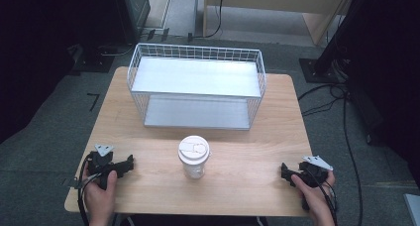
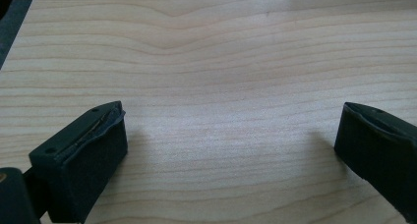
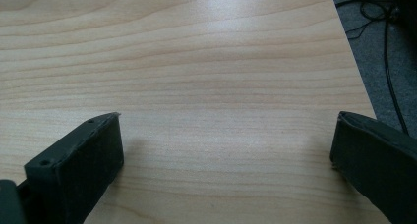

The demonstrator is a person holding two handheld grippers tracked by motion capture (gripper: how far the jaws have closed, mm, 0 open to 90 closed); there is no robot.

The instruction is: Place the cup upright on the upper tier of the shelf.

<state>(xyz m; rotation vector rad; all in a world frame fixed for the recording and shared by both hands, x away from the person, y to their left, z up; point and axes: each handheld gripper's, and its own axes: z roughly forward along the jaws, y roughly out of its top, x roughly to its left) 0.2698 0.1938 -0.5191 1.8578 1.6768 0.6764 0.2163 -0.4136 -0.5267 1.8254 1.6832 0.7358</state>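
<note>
White plastic caps the paper cup [image 1: 193,156], which stands upright on the pale wooden table [image 1: 237,137], near the middle of its front half. Taking the cup as the landmark: directly behind it, a short way off, sits a white wire basket [image 1: 195,84] with two flat shelves, its long side facing the cup. To the cup's left, well apart from it and close to the table's front left corner, the left gripper [image 1: 130,164] rests low over the wood in a person's hand, its tips turned toward the cup. In the left gripper view its two black jaws stand wide apart with nothing but bare wood grain between them, so it is released and empty. To the cup's right, at a similar remove and near the table's right edge, the right gripper [image 1: 283,169] lies in the other hand, tips likewise pointing inward toward the cup. The right gripper view shows its jaws spread just as wide over bare tabletop, grasping nothing, with the table's edge and dark cables [image 3: 383,47] on grey floor beyond.
</note>
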